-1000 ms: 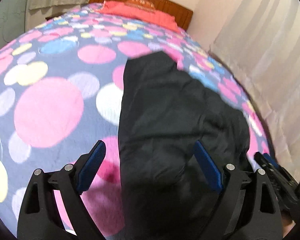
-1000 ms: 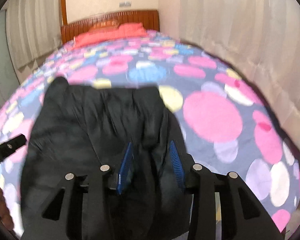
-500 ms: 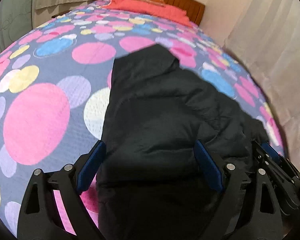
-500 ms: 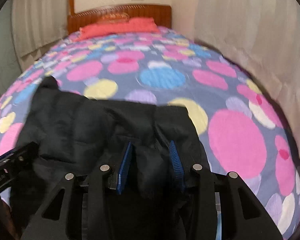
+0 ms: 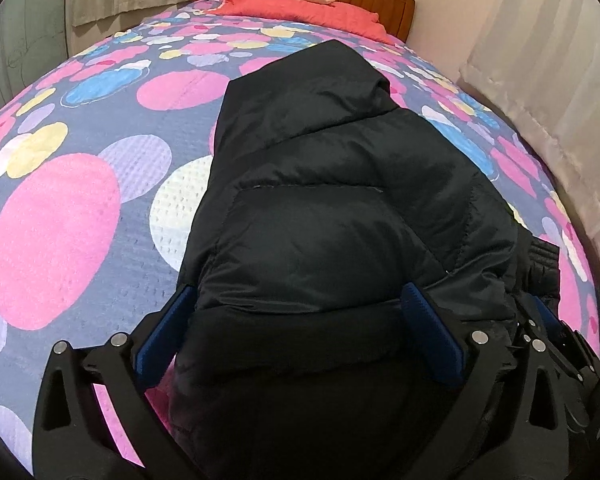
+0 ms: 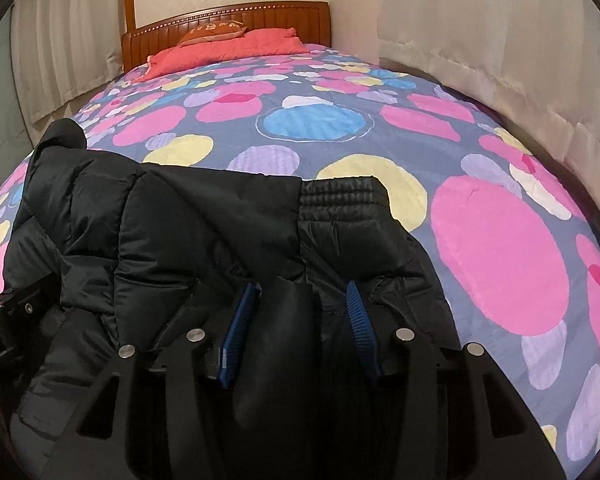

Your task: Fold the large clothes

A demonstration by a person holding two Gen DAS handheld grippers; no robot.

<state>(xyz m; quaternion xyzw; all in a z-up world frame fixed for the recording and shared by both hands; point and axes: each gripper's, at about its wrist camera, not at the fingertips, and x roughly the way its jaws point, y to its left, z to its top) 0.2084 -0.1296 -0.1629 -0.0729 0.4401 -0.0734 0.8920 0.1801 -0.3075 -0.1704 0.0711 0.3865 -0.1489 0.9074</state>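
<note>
The orange cushion (image 6: pixel 212 34) bears lettering too blurred to read.

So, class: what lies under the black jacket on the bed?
Under the jacket lies the spotted bedspread, showing all around it. The part directly beneath is covered, so anything else there cannot be seen.

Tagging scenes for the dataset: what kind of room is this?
A bedroom, most likely: a bed with a spotted bedspread, a wooden headboard with red pillows, and curtains. A black puffer jacket lies on the bed.
</note>
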